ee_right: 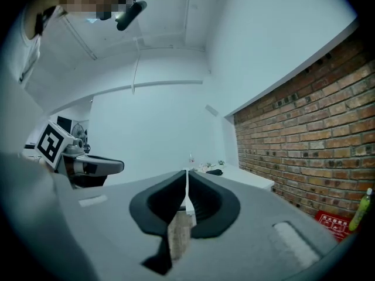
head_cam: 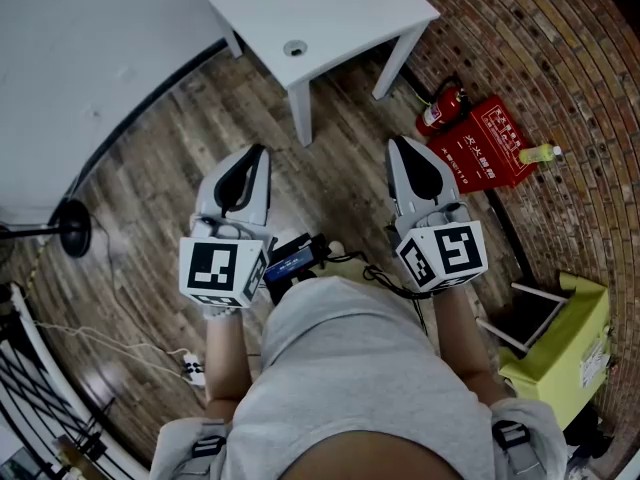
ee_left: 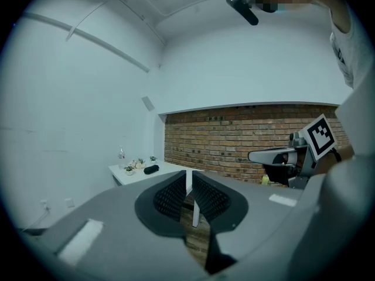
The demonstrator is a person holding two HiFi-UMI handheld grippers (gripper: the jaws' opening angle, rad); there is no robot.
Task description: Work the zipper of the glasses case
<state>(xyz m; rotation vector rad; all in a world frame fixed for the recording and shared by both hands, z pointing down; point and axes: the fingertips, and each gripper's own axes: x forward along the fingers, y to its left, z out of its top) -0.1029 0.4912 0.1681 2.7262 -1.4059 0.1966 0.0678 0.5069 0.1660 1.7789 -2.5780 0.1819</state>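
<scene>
1. The left gripper point(ee_left: 188, 179) and the right gripper point(ee_right: 187, 183) are held out level over the wood-plank floor point(head_cam: 160, 188). Each has its two dark ribbed fingers pressed together with nothing between them.
2. The task's thing is a small dark oblong case point(ee_left: 151, 169), most likely the glasses case. It lies on the far white square table point(head_cam: 340, 18), well apart from both grippers. Its zipper pull is too small to make out.
3. If a gripper comes in with its fingers shut, it could nudge the light case. The case might then slide across the smooth top into the small pots point(ee_left: 130, 170) just beside it.
4. If only one gripper tugs the pull, the whole case would probably drag along instead of unzipping. The other gripper needs to pin the body.
5. Containers:
   - The small pots hold green plants.
   - A clear bottle point(ee_left: 121, 157) stands behind them, and its fill cannot be told.
   - At the right, a red open box point(head_cam: 485, 148) holds a red fire extinguisher point(head_cam: 440, 108), with a yellow-green bottle point(head_cam: 538, 154) at its right edge.
   - The contents of the near-right yellow-green bin point(head_cam: 560, 353) are hidden.
</scene>
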